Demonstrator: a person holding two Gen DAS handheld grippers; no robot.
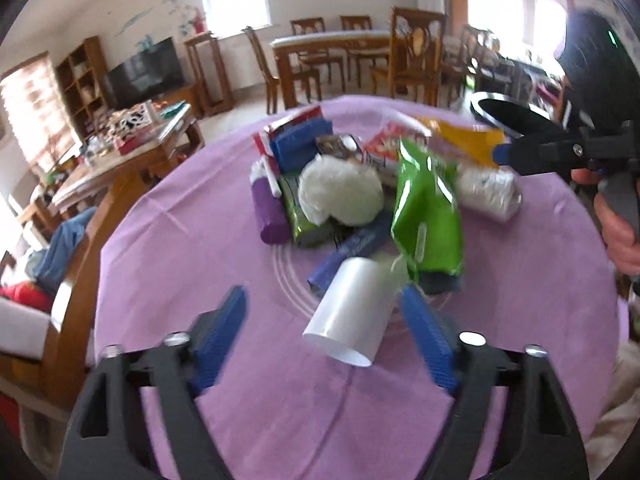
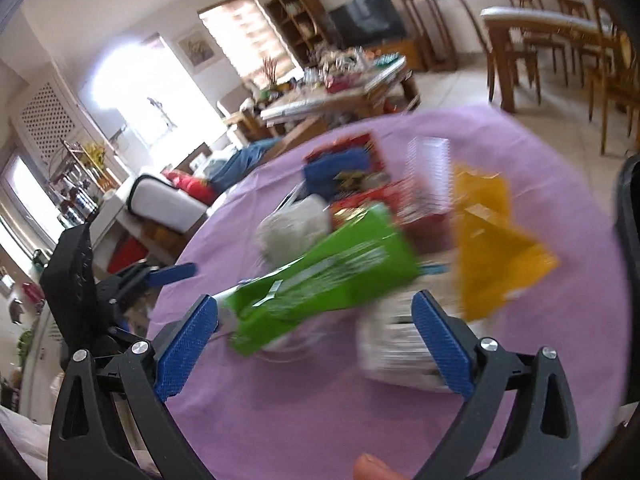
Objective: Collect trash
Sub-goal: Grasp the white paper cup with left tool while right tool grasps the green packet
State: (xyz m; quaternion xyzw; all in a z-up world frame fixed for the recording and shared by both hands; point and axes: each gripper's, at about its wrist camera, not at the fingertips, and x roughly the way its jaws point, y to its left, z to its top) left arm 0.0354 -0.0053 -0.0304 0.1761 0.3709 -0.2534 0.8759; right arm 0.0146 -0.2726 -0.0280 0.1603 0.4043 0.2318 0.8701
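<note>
A heap of trash lies on a round table with a purple cloth: a white paper cup on its side, a green snack bag, a white wad, a purple tube, blue packets, a yellow bag and a crumpled white wrapper. My left gripper is open, with the cup between its fingers and not gripped. My right gripper is open over the green bag and the white wrapper. It shows at the right of the left wrist view.
A black bin stands beyond the table's far right edge. A wooden chair is at the table's left. A cluttered coffee table, a dining table with chairs and a sofa stand further off.
</note>
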